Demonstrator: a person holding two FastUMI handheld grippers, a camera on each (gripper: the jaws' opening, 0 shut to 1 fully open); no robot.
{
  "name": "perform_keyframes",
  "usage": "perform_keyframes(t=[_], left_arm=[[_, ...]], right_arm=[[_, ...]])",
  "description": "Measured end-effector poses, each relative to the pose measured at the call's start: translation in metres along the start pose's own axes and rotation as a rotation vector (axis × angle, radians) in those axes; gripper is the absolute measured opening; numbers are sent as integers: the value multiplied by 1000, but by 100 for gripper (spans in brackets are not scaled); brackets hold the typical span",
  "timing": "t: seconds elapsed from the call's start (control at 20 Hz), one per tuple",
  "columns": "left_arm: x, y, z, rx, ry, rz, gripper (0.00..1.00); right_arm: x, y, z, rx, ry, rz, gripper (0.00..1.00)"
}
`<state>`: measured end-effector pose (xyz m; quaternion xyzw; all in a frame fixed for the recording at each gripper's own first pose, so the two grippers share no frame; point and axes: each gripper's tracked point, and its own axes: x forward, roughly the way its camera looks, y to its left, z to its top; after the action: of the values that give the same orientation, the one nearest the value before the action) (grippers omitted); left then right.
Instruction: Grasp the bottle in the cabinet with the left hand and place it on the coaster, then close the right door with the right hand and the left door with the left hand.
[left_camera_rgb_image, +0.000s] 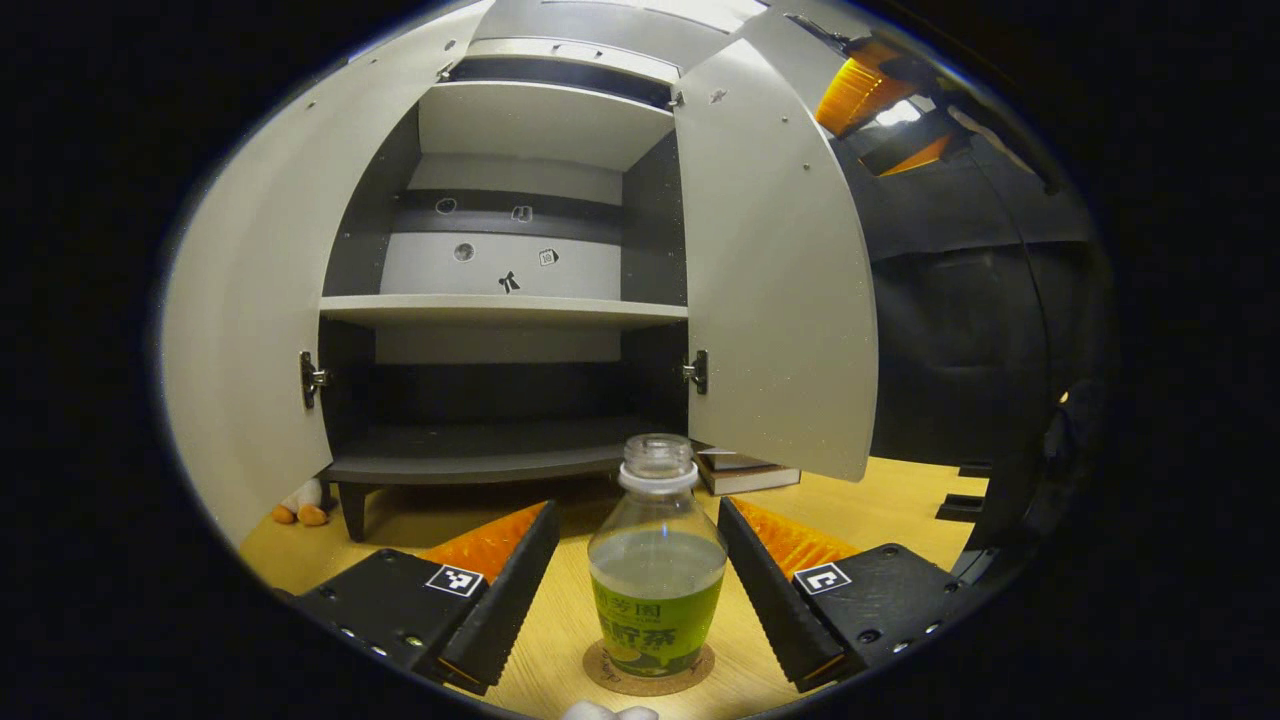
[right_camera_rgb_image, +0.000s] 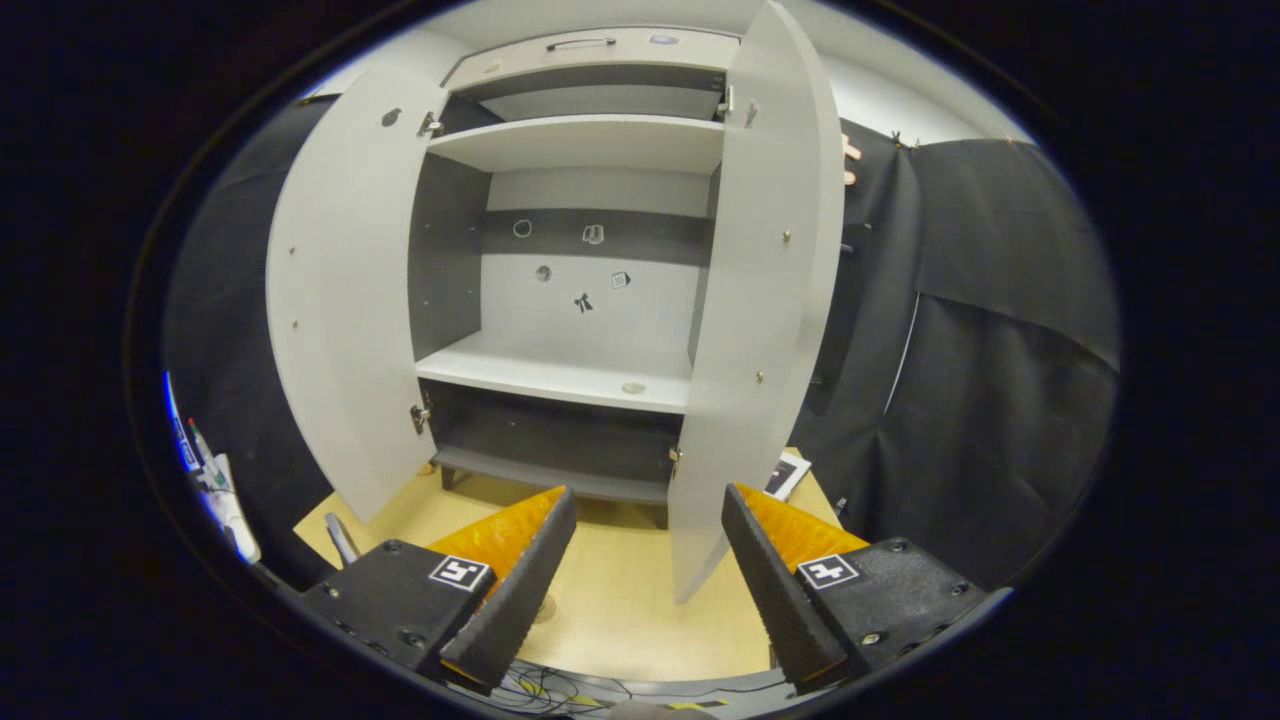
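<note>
Light wooden surface (left_camera_rgb_image: 560, 610) carrying a round cork coaster (left_camera_rgb_image: 648, 670), a cabinet (left_camera_rgb_image: 480, 465) on short legs, stacked books (left_camera_rgb_image: 745, 470) and a small plush toy (left_camera_rgb_image: 300, 503). Bottle (left_camera_rgb_image: 657, 560) standing upright on the coaster.

Black cloth wall (right_camera_rgb_image: 1000, 400); light wooden tabletop (right_camera_rgb_image: 620, 610); books (left_camera_rgb_image: 745, 470) stacked behind.

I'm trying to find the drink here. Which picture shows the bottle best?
The left gripper view. The bottle stands upright on the round coaster, close to the camera, between the open left gripper fingers, which do not touch it. I cannot make out the bottle in the right gripper view, which looks at the open cabinet.
</note>
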<state>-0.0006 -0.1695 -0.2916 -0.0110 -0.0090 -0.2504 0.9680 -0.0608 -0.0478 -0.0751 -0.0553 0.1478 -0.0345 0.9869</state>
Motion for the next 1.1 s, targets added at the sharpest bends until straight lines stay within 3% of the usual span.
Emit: perform_keyframes(t=[0.6, 1.1], left_arm=[[-7, 20, 165, 13, -81, 91, 96], [-62, 90, 256, -5, -40, 288, 96]], right_arm=[[-14, -4, 15, 64, -83, -13, 97], [-21, -16, 39, 45, -204, -13, 97]])
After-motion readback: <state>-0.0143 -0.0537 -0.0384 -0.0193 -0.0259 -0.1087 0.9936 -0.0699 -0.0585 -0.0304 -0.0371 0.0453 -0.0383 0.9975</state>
